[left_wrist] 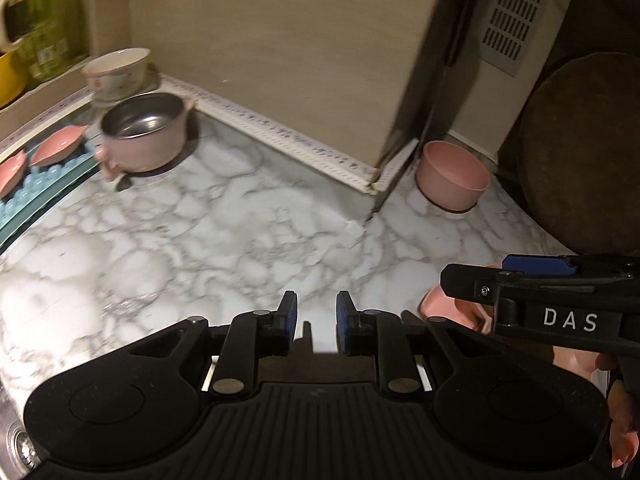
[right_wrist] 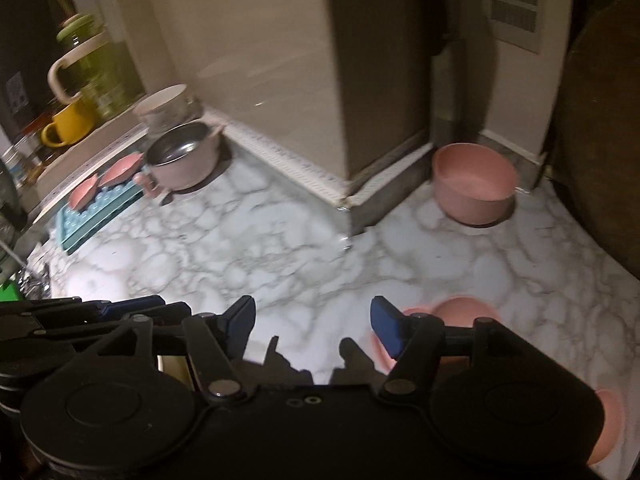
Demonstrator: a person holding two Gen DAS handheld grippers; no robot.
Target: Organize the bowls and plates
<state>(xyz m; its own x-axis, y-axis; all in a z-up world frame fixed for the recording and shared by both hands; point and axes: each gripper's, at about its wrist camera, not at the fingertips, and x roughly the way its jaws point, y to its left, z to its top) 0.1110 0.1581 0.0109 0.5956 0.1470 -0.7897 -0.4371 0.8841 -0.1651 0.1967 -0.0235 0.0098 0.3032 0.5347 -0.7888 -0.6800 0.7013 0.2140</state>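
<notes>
A pink bowl [left_wrist: 452,178] [right_wrist: 474,182] stands on the marble counter by the wall corner. A pink steel-lined handled bowl [left_wrist: 144,136] [right_wrist: 186,156] stands at the back left, a white patterned bowl [left_wrist: 118,72] [right_wrist: 166,110] behind it. Two small pink leaf dishes [left_wrist: 58,148] [right_wrist: 106,178] lie on a blue mat [left_wrist: 44,184] [right_wrist: 96,210]. A pink dish [right_wrist: 466,310] [left_wrist: 438,302] lies under my right gripper [right_wrist: 314,320], which is open and empty. My left gripper [left_wrist: 317,312] is partly open and empty over bare counter.
A large dark round board [left_wrist: 580,152] leans at the right. A beige cabinet corner [left_wrist: 380,152] juts onto the counter. A yellow mug [right_wrist: 68,126] and a green jar [right_wrist: 92,64] stand on the left ledge. A sink drain [left_wrist: 18,446] is at lower left.
</notes>
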